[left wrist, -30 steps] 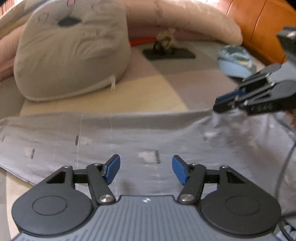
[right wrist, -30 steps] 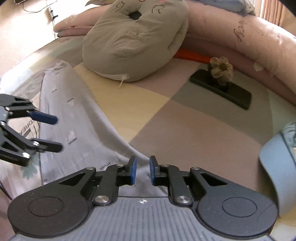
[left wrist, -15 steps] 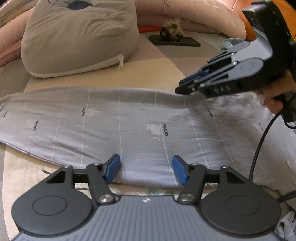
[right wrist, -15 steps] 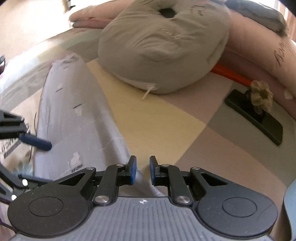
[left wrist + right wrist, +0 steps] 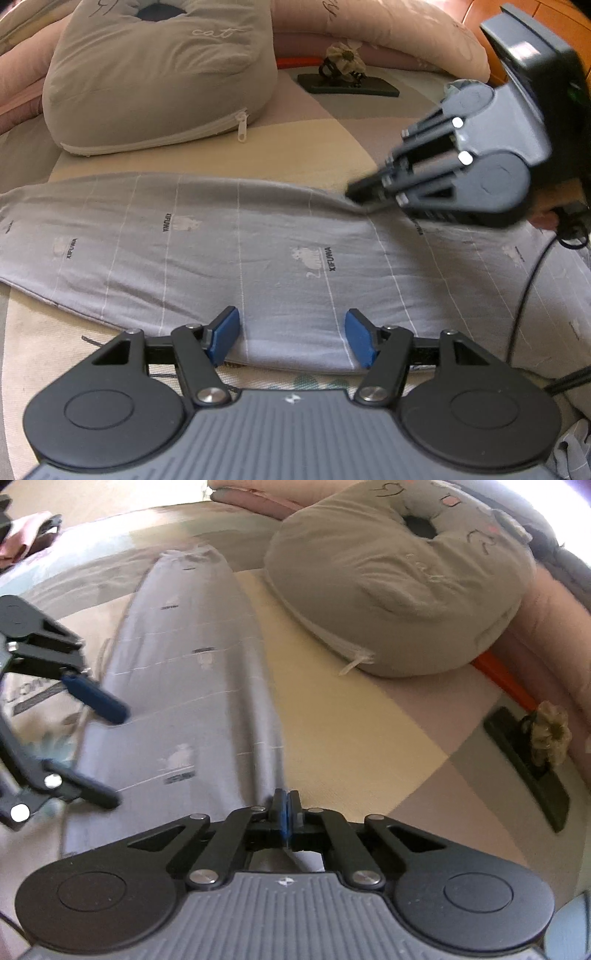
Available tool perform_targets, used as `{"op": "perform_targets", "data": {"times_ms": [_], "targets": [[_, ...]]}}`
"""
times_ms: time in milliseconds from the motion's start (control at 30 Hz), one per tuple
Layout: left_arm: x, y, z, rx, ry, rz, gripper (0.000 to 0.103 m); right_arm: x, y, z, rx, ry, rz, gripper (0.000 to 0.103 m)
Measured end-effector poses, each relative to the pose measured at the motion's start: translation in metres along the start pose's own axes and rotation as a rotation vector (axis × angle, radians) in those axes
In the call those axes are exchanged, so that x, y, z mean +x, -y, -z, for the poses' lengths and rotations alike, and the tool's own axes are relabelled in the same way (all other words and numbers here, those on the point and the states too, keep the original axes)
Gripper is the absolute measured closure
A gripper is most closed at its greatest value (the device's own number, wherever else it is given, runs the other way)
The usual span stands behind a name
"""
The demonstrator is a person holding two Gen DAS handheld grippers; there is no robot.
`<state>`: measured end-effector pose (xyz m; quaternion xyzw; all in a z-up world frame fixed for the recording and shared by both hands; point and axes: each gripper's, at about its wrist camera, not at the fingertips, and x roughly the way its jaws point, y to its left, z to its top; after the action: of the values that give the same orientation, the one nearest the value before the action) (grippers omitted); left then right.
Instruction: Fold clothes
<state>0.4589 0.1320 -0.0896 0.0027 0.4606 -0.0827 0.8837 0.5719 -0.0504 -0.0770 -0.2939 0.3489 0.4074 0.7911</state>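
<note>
Cloth fills the middle band of the left wrist view: a long grey garment with thin white stripes and small printed labels lies flat across a patchwork bedspread, running from the left edge of the frame to the right; in the right wrist view the same garment stretches from the lower centre up toward the upper left. The left gripper sits at the bottom centre of its own frame, its blue pads wide apart over the near edge of the garment with nothing between them; in the right wrist view it shows at the left edge, blurred, fingers spread. The right gripper has its pads pressed together on the far edge of the garment, which rises into a small ridge at the pinch; in the left wrist view it comes in from the upper right, its tips meeting the fabric's far hem. A grey cat-face cushion rests on the bedspread in the upper left of the left wrist view, near the garment but apart from it; a dark phone with a flower ornament on it lies at the upper centre.
</note>
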Motion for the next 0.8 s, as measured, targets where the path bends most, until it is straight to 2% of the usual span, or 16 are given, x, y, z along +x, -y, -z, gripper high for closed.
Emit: {"op": "perform_targets", "data": {"times_ms": [100, 167, 233, 300, 333, 400, 467, 600, 733, 800], "targets": [[-0.001, 0.000, 0.000, 0.001, -0.008, 0.001, 0.039, 0.002, 0.011, -0.004, 0.049, 0.013, 0.110, 0.102], [-0.003, -0.001, -0.001, -0.002, -0.021, 0.009, 0.040, -0.004, 0.021, -0.005, 0.099, 0.011, 0.091, 0.100], [-0.005, -0.005, -0.004, -0.008, -0.028, 0.014, 0.040, -0.015, 0.028, -0.004, 0.141, 0.020, 0.065, 0.088], [0.003, -0.006, -0.014, -0.003, -0.028, 0.009, 0.040, -0.031, 0.031, 0.007, 0.164, 0.000, 0.072, 0.072], [0.007, -0.007, -0.018, -0.001, -0.027, 0.007, 0.040, -0.040, 0.032, 0.013, 0.176, -0.011, 0.077, 0.069], [0.015, -0.008, -0.028, 0.004, -0.027, 0.002, 0.040, -0.056, 0.034, 0.024, 0.198, -0.032, 0.086, 0.051], [0.023, -0.010, -0.037, 0.009, -0.026, -0.002, 0.040, -0.073, 0.035, 0.043, 0.261, -0.072, 0.098, 0.042], [0.039, -0.012, -0.056, 0.019, -0.024, -0.011, 0.040, -0.091, 0.030, 0.078, 0.393, -0.142, 0.100, 0.037], [0.055, -0.015, -0.074, 0.029, -0.023, -0.020, 0.039, -0.092, 0.021, 0.104, 0.509, -0.191, 0.085, 0.034], [0.053, -0.028, -0.076, -0.024, -0.016, -0.063, 0.038, -0.092, 0.017, 0.113, 0.544, -0.203, 0.083, 0.029]]}}
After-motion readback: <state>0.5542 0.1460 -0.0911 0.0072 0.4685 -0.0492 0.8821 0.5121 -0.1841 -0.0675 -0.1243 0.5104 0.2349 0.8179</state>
